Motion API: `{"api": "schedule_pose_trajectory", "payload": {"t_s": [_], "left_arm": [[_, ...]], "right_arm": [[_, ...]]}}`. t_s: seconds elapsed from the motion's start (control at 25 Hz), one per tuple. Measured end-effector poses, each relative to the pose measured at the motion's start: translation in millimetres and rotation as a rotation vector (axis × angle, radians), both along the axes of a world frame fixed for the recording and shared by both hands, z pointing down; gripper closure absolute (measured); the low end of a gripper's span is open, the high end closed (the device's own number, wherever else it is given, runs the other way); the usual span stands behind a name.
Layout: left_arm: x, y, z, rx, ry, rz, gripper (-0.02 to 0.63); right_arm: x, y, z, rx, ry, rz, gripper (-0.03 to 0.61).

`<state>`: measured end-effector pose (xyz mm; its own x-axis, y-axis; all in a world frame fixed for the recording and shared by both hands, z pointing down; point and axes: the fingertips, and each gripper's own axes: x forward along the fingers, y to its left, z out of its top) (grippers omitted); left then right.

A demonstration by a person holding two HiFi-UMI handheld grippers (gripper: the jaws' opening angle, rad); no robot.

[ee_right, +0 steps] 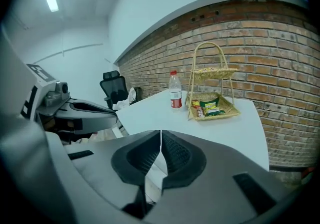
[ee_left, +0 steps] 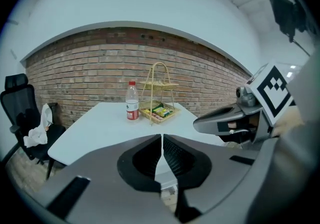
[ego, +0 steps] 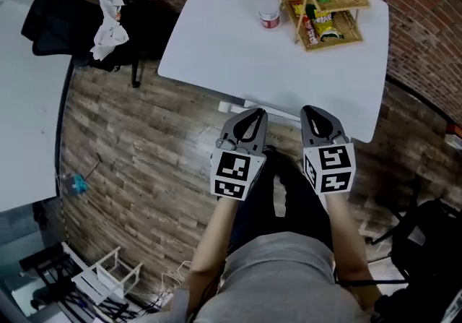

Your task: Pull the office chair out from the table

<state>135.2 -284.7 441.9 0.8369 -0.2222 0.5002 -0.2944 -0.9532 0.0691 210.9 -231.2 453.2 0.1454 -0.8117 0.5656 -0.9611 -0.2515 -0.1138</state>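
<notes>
The black office chair [ego: 79,25] stands at the upper left of the head view, beside the left corner of the white table [ego: 216,47], with a white cloth [ego: 108,22] draped on it. It also shows at the far left of the left gripper view as the chair [ee_left: 20,113], and small in the right gripper view as the chair [ee_right: 114,87]. My left gripper [ego: 253,115] and right gripper [ego: 314,113] hover side by side at the table's near edge, well away from the chair. Both are shut with nothing between the jaws, as seen on the left gripper [ee_left: 162,139] and the right gripper [ee_right: 161,137].
On the table stand a red-capped bottle [ego: 268,7] and a two-tier wicker basket [ego: 325,0] of snacks. Another white table [ego: 29,112] fills the left edge. A black bag [ego: 426,242] lies at the lower right and a white rack [ego: 108,271] at the lower left. A brick wall stands behind.
</notes>
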Motion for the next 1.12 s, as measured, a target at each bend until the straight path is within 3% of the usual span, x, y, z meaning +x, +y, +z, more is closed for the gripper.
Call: {"api": "schedule_pose_trajectory", "payload": {"t_s": [0.24,0.52,0.8,0.96,1.0,1.08,1.12], "left_arm": [[12.3,-13.4,12.8,0.062,-0.095,0.204,0.592],[25.1,3.5,23.1,0.037,-0.139,0.435,0.591],[19.4,27.2,40.1,0.120,-0.286,0.683,0.591],[18.0,29.1,44.6,0.217,-0.347,0.740,0.591],[18.4,29.5,45.2,0.228,-0.356,0.748,0.591],[19.5,32.1,46.7,0.233,-0.365,0.765,0.590],[19.6,33.7,48.0,0.232,-0.370,0.776,0.588]], "right_arm": [[1.9,-5.7,13.9,-0.080,0.032,0.023,0.563],[-5.7,2.8,21.4,-0.188,0.082,-0.015,0.563],[-25.8,2.9,15.6,-0.243,0.096,-0.230,0.561],[-33.1,6.6,22.3,-0.313,0.187,-0.357,0.560],[-33.5,7.8,25.6,-0.346,0.213,-0.382,0.545],[-34.6,10.9,34.4,-0.418,0.266,-0.432,0.449],[-35.5,12.5,39.0,-0.452,0.298,-0.459,0.449]]}}
